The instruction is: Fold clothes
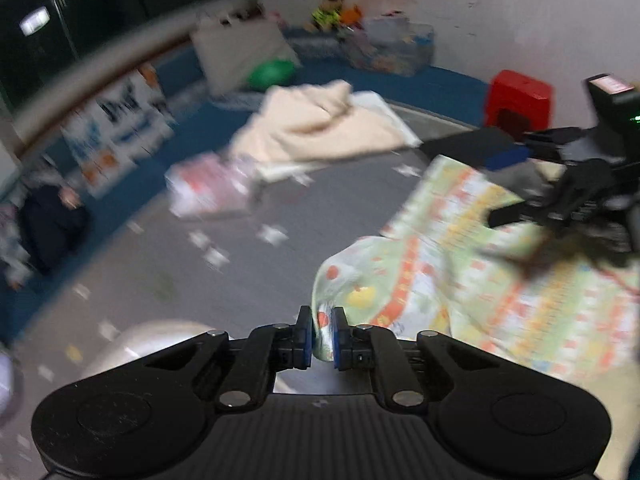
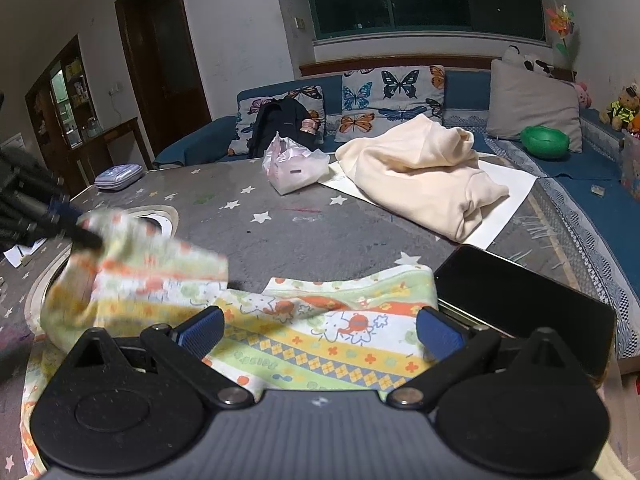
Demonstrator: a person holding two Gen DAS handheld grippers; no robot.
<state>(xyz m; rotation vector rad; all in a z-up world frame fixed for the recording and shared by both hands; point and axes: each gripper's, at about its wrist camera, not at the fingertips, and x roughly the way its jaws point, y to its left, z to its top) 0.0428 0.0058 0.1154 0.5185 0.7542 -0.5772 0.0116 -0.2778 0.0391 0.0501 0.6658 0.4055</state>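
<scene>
Now left gripper [image 1: 321, 332] pinching patterned garment [image 1: 500, 272], right gripper [image 2: 319, 330] spread

The left black two-finger gripper [image 1: 321, 334] is being held low, its blue-padded jaws nearly together and pinching a fold of the pale green patterned cloth [image 1: 500, 280] between them. The right black two-finger gripper [image 2: 320, 330] is being held with its jaws spread wide apart, nothing being pinched between them, the cloth lying beneath. In the left wrist view, the right gripper is being seen blurred at the right edge.
</scene>
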